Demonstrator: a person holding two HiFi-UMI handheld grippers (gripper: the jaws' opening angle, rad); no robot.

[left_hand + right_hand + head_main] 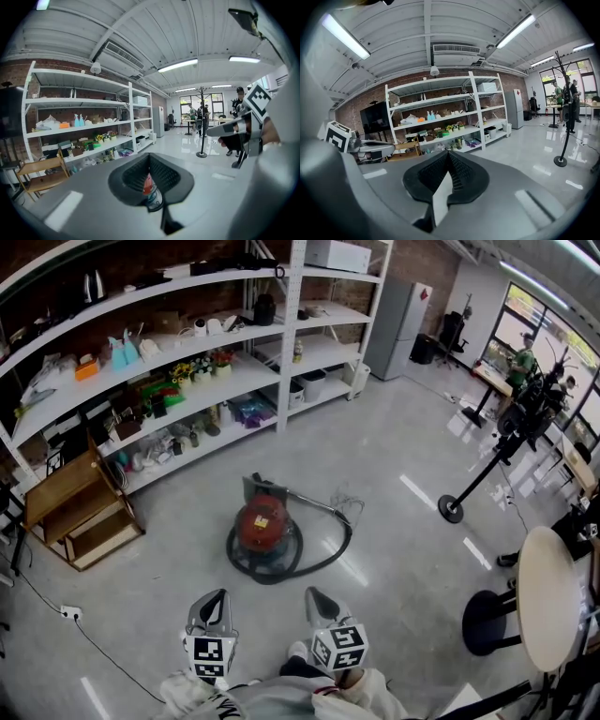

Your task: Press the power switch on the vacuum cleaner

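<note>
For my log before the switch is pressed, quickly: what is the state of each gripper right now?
Left gripper: shut, holding nothing.
Right gripper: shut, holding nothing.

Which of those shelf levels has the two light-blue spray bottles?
The shelf level directly above the flowers; the spray bottles stand there beside an orange box.

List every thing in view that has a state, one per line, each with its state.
vacuum cleaner: upright on the floor, untouched.
hose: curled round the vacuum cleaner's base.
left gripper: fingers shut, empty, clear of the vacuum cleaner.
right gripper: fingers shut, empty, also clear of it.
ceiling lights: on.
fridge: doors closed.
</note>
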